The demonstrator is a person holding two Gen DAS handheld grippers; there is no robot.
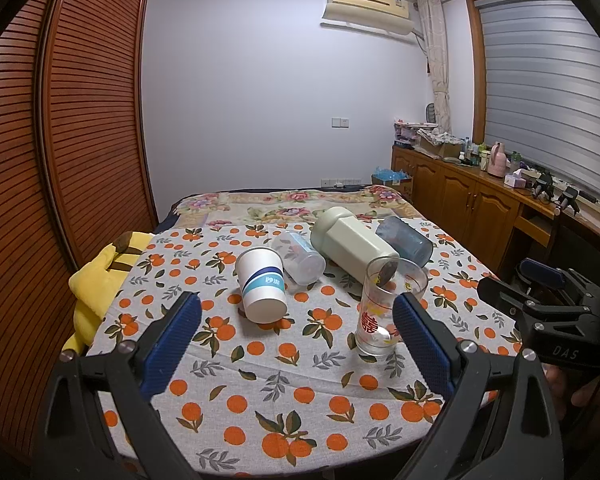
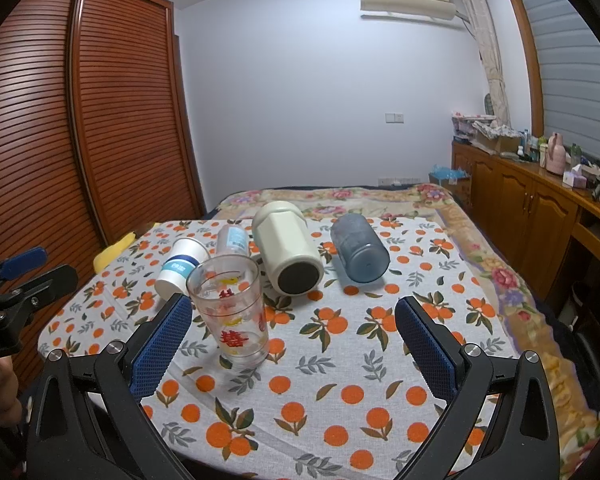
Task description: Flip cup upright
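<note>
A table [image 1: 300, 412] under a cloth printed with oranges and leaves stands in a bedroom, with a floral bedspread [image 1: 284, 204] behind it, a slatted wooden wardrobe [image 1: 80, 120] on one side and low wooden cabinets [image 2: 532, 208] below a shuttered window on the other. An air conditioner [image 1: 366, 6] hangs on the pale wall.

The clear glass cup [image 1: 388, 308] stands upright on the cloth, mouth up, printed with a red double-happiness character and small yellow marks. Behind the glass cup lie a cream bottle [image 1: 352, 244] on its side, a blue-tinted jar [image 1: 408, 238] on its side, a clear plastic cup [image 1: 298, 256] on its side and a white paper cup [image 1: 262, 284] with a blue band, tilted over.

The left gripper [image 1: 298, 332] hangs with its blue-padded fingers wide apart and empty; the glass cup sits just inside its right-hand pad [image 1: 416, 340]. The right gripper [image 2: 294, 336] is likewise spread and empty, the glass cup just beside its left-hand pad [image 2: 164, 344].
</note>
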